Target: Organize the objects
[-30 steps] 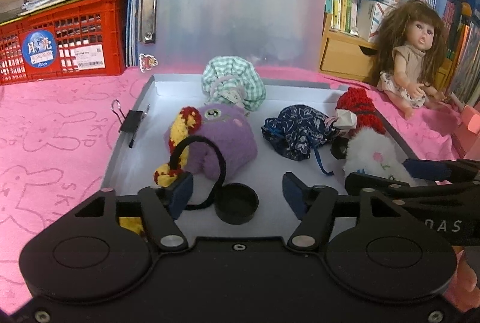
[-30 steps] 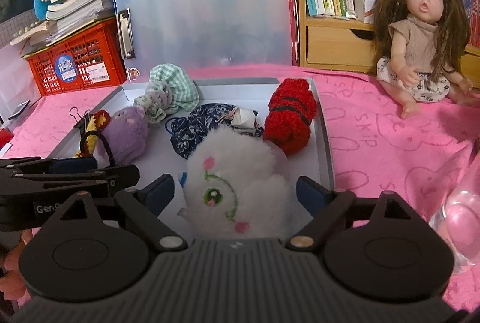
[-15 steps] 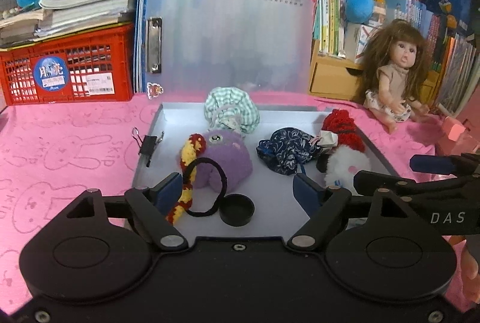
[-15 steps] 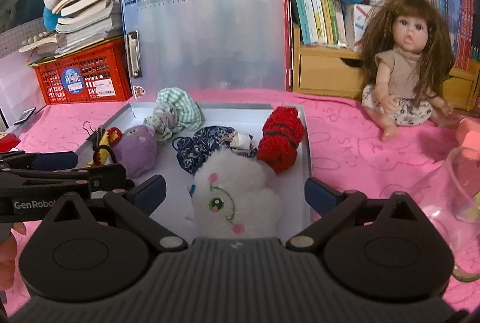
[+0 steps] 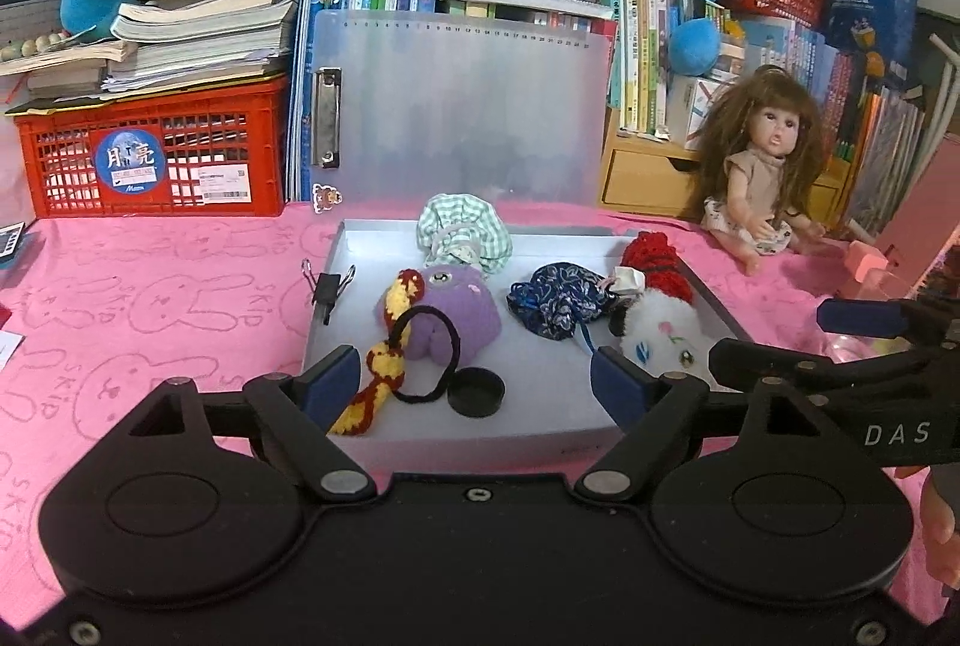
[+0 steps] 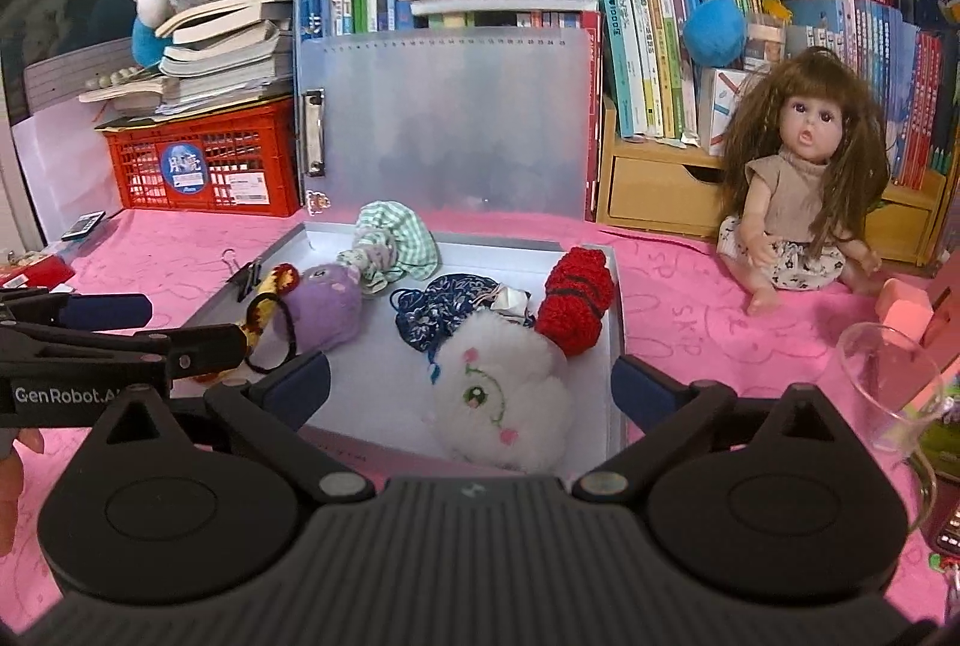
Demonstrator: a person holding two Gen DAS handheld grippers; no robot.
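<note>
An open grey box (image 5: pixel 540 421) with its clear lid (image 5: pixel 456 105) upright sits on the pink cloth. Inside lie a purple plush (image 5: pixel 447 307), a yellow-red knitted snake (image 5: pixel 384 364), a black hair tie (image 5: pixel 447 340), a black cap (image 5: pixel 478 392), a green checked pouch (image 5: pixel 465 238), a blue patterned pouch (image 5: pixel 558 301), a red knitted piece (image 5: pixel 657 262) and a white fluffy plush (image 6: pixel 501 397). My left gripper (image 5: pixel 477 385) is open and empty at the box's near edge. My right gripper (image 6: pixel 471 385) is open and empty just short of the white plush.
A doll (image 6: pixel 801 172) sits at the right. A clear glass (image 6: pixel 888 388) stands near right. A red crate (image 5: pixel 156 153) with stacked books stands back left. A black binder clip (image 5: pixel 327 283) hangs on the box's left wall. Bookshelves and plush toys line the back.
Both grippers have drawn back and up from the box; more of the room shows. Both opened wider. The things in the box have not moved.
</note>
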